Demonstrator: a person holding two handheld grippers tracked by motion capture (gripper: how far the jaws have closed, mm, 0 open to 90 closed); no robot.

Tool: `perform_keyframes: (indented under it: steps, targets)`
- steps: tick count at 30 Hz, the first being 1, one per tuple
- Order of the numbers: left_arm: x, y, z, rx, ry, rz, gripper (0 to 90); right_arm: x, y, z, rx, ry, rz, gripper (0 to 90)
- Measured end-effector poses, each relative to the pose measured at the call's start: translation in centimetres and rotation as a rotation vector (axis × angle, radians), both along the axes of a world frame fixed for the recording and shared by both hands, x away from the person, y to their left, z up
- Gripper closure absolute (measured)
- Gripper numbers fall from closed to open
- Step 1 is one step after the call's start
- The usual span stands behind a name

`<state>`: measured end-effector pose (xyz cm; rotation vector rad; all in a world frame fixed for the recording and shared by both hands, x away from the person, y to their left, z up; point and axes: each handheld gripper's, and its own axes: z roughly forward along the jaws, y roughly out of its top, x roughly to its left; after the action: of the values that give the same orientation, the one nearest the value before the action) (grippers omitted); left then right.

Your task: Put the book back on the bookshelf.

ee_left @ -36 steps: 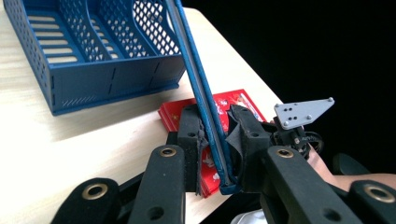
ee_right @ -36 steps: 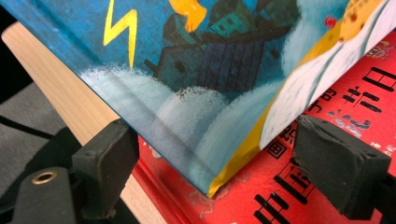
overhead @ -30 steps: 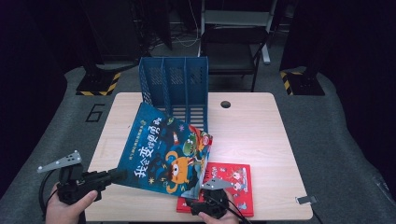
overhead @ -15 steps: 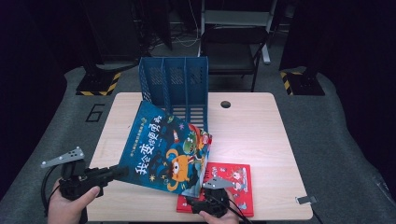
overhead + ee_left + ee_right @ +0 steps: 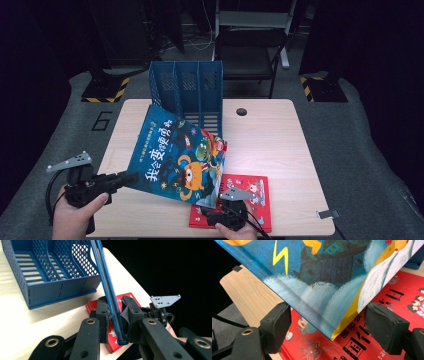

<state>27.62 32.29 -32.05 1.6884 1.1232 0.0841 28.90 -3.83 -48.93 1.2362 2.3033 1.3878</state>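
Observation:
A blue picture book (image 5: 180, 155) hangs tilted over the table, its top near the blue file rack (image 5: 187, 90). My left gripper (image 5: 131, 176) is shut on its lower left corner. In the left gripper view the book's edge (image 5: 106, 282) runs between the pads (image 5: 102, 315); the jaws have just been opening a little with the book still between them. My right gripper (image 5: 217, 204) stands open at the front edge, with the book's lower right corner (image 5: 324, 270) between its wide-apart pads (image 5: 277, 325), untouched. That corner is low over a red book (image 5: 252, 192) lying flat.
The wooden table (image 5: 270, 135) has a round cable hole (image 5: 242, 111) behind its middle and a small grey clip (image 5: 325, 214) at the front right corner. A dark chair (image 5: 247, 50) stands behind the rack. The rack's slots (image 5: 50, 290) hold nothing.
My left hand has shifted slightly up and to the right at the book's lower left corner. The book and the right gripper have stayed about where they were.

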Motion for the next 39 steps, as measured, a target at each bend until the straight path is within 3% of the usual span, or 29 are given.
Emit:
perform_keyframes:
  steps: [19,27,39]
  targets:
    - [1.8,-0.1,2.6,0.012,-0.02,-0.001,75.0,1.5,-0.2,2.6,-0.007,-0.025,-0.006,23.1]
    - [2.7,0.0,3.9,0.013,-0.034,0.013,74.9,2.7,0.0,3.9,-0.016,-0.038,-0.002,23.4]
    - [4.1,1.1,5.3,0.004,-0.033,0.054,74.0,4.5,0.9,5.5,0.013,-0.055,0.01,23.6]
